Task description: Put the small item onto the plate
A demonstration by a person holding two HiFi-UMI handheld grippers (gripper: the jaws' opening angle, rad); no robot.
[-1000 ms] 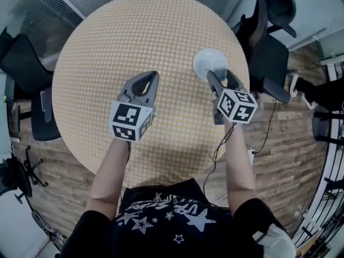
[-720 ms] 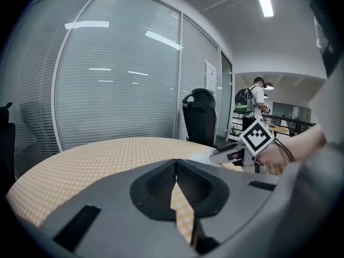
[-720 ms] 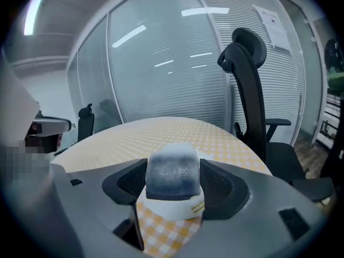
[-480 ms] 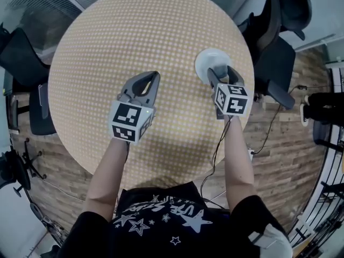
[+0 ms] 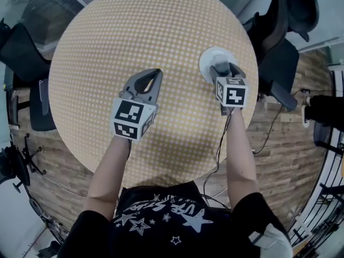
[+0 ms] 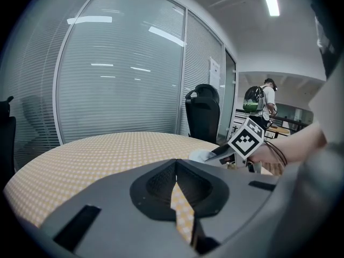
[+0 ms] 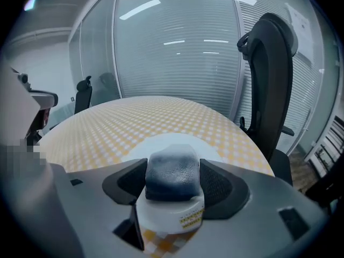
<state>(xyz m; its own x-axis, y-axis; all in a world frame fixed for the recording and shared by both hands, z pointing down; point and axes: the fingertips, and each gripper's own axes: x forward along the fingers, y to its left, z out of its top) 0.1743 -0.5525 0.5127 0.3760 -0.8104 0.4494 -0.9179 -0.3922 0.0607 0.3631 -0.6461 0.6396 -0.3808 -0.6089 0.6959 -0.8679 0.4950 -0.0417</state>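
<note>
Head view: the right gripper (image 5: 222, 67) reaches over the plate's (image 5: 209, 57) near edge, and the left gripper (image 5: 154, 73) hangs well to its left.

Left gripper view: its jaws are pressed together on nothing.

Right gripper view: the jaws pinch the item (image 7: 172, 176), with the plate just ahead and below. Best to ease forward to mid-plate, lower until it touches, then spread the jaws gently.

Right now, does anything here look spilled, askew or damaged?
Nothing stands out. The right gripper holds the small item at the white plate; the left gripper is shut and empty over the checked table.
</note>
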